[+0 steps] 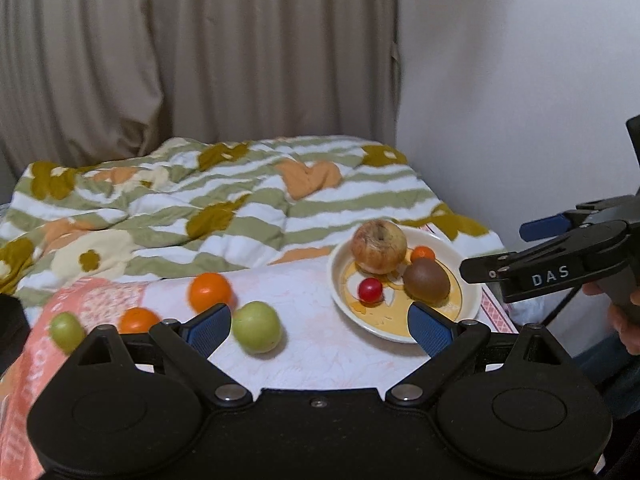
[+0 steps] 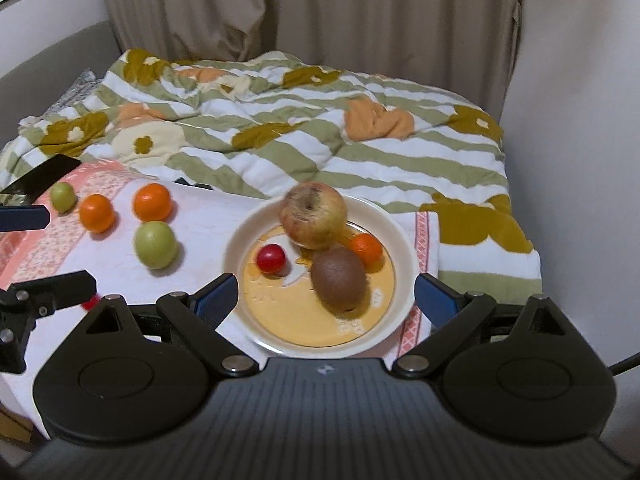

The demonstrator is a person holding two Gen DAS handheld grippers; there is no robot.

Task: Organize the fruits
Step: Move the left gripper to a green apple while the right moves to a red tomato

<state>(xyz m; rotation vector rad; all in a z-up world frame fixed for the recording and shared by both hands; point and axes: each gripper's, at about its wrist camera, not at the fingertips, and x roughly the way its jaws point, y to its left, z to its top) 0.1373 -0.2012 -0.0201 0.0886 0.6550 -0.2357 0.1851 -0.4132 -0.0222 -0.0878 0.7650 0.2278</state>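
A white plate (image 2: 244,236) with a yellow centre holds an apple (image 2: 313,215), a kiwi (image 2: 338,279), a small red fruit (image 2: 271,258) and a small orange (image 2: 366,249). The plate also shows in the left wrist view (image 1: 468,268). Left of it on the cloth lie a green fruit (image 1: 256,326), two oranges (image 1: 210,291) (image 1: 138,320) and a smaller green fruit (image 1: 66,331). My left gripper (image 1: 319,326) is open and empty above the cloth, near the green fruit. My right gripper (image 2: 326,300) is open and empty over the plate's near rim.
The fruits lie on a white and pink cloth (image 1: 316,356) over a table. A striped flowered quilt (image 2: 280,140) lies behind. Curtains (image 1: 200,48) and a white wall (image 1: 520,100) stand beyond. The right gripper's body (image 1: 560,268) shows at the right of the left wrist view.
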